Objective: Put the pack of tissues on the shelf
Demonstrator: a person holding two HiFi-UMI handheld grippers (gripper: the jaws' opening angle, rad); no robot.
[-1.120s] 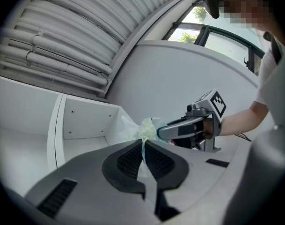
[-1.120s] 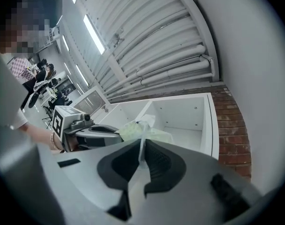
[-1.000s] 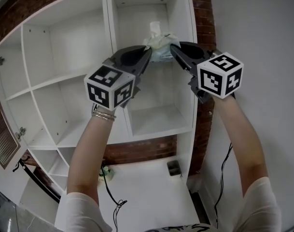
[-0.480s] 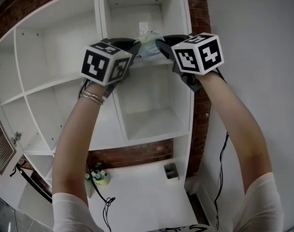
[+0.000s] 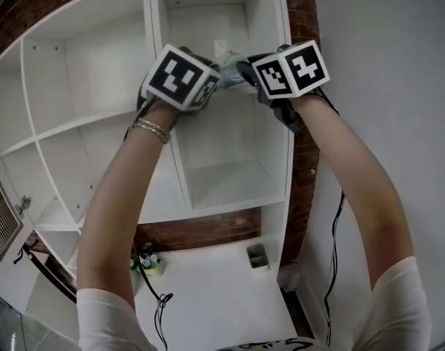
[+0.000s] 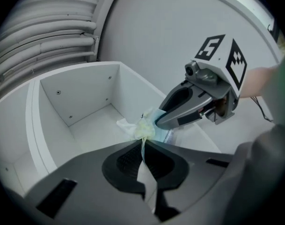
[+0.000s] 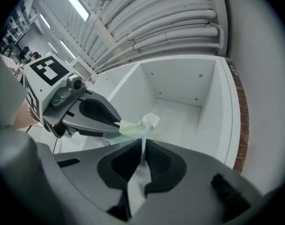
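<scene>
The pack of tissues (image 5: 229, 75) is a soft pale green and white packet with a white tissue sticking up. It hangs between both grippers at the mouth of the top compartment (image 5: 207, 20) of the white shelf unit. My left gripper (image 5: 216, 82) is shut on the wrapper at the pack's (image 6: 144, 128) left end. My right gripper (image 5: 242, 70) is shut on the wrapper at the pack's (image 7: 133, 127) right end. From each gripper view the other gripper is seen across the pack: the right one (image 6: 157, 122) and the left one (image 7: 119, 123). Whether the pack rests on the board is hidden.
The shelf unit has several open white compartments, the one below (image 5: 229, 174) being bare. A red brick wall (image 5: 299, 189) runs along its right side, then a plain white wall (image 5: 383, 64). Pipes (image 7: 179, 27) run along the ceiling above.
Both grippers have risen with the pack, from just below the top compartment's board to its opening. The marker cubes now hide most of the pack in the head view.
</scene>
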